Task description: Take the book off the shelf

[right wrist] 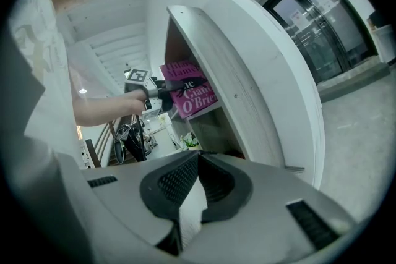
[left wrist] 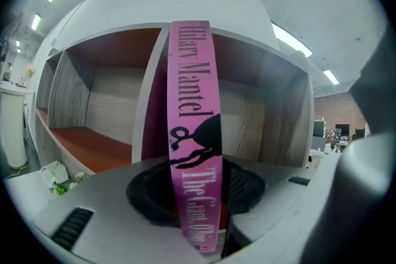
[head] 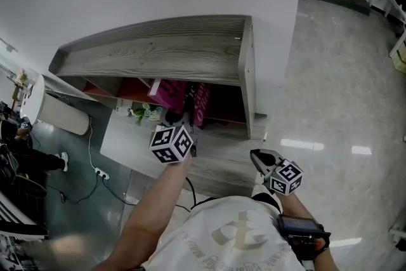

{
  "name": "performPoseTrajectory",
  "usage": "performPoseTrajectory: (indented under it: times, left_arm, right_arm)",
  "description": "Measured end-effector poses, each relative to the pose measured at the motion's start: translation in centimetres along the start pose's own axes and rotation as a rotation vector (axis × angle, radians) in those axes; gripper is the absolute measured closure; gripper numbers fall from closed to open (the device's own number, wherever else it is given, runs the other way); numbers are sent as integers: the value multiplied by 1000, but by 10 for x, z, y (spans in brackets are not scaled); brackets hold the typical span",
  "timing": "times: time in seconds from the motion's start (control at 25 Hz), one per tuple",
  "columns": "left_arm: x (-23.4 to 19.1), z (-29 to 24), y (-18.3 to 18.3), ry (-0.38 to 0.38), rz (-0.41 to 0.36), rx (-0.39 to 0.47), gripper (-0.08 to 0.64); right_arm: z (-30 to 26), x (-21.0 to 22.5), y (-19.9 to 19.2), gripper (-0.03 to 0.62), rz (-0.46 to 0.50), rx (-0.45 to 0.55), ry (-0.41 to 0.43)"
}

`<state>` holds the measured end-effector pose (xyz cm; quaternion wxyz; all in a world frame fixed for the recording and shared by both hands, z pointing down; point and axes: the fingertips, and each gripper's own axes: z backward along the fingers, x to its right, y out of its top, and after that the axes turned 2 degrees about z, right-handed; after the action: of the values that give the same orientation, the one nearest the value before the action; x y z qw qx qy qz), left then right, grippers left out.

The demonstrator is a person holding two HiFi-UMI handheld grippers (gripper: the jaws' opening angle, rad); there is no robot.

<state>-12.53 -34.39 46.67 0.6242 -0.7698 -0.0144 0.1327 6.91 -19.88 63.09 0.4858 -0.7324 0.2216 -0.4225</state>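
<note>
A pink book [head: 168, 93] with black lettering on its spine stands tilted at the front of the grey wooden shelf [head: 158, 47], in its red-lined lower compartment. My left gripper [head: 182, 116] reaches into that compartment. In the left gripper view the book's spine [left wrist: 195, 133] runs upright between the two pads, and the left gripper [left wrist: 198, 195] is shut on it. The right gripper view shows the book [right wrist: 193, 96] leaning out past the shelf's edge, held by the left gripper [right wrist: 162, 94]. My right gripper [head: 260, 158] hangs back near my body, shut and empty, as its own view [right wrist: 197, 164] shows.
A second, darker pink book [head: 202, 101] stands right of the held one. A white low table [head: 124, 139] with a small plant [head: 144, 113] sits left of the shelf, beside a white cylinder [head: 60, 114] and floor cables [head: 95, 174]. Glossy floor spreads to the right.
</note>
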Motion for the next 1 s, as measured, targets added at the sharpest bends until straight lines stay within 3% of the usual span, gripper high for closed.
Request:
performPoseTrajectory:
  times: [0.4, 1.0]
  left_arm:
    - [14, 15, 0, -24, -47, 22, 416]
    - [16, 60, 0, -3, 13, 92, 417]
  right_arm:
    - [10, -6, -1, 589, 4, -7, 9]
    - [33, -19, -4, 589, 21, -21, 49]
